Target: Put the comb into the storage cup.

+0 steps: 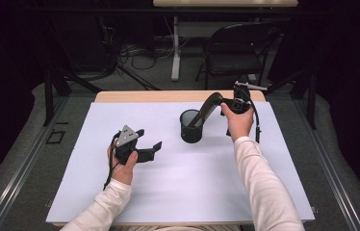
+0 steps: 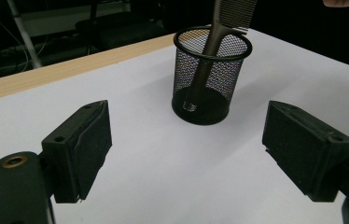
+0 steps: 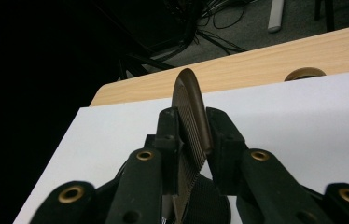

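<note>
Plastic-looking brown comb (image 1: 206, 109) — light, stiff, slim — leans handle-down in the mesh cup (image 1: 191, 127), right gripper (image 3: 192, 135) clamped on its teeth; left gripper (image 1: 147, 143), beside the cup, gapes empty.

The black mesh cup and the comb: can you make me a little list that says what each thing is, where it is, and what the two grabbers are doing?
cup: black wire-mesh cup, upright on the white table sheet
comb: dark brown plastic comb, tilted, handle end down inside the cup, toothed end up
right gripper: shut on the comb's toothed end
left gripper: open, holding nothing, jaws pointing toward the cup
behind the table: black folding chair
</note>
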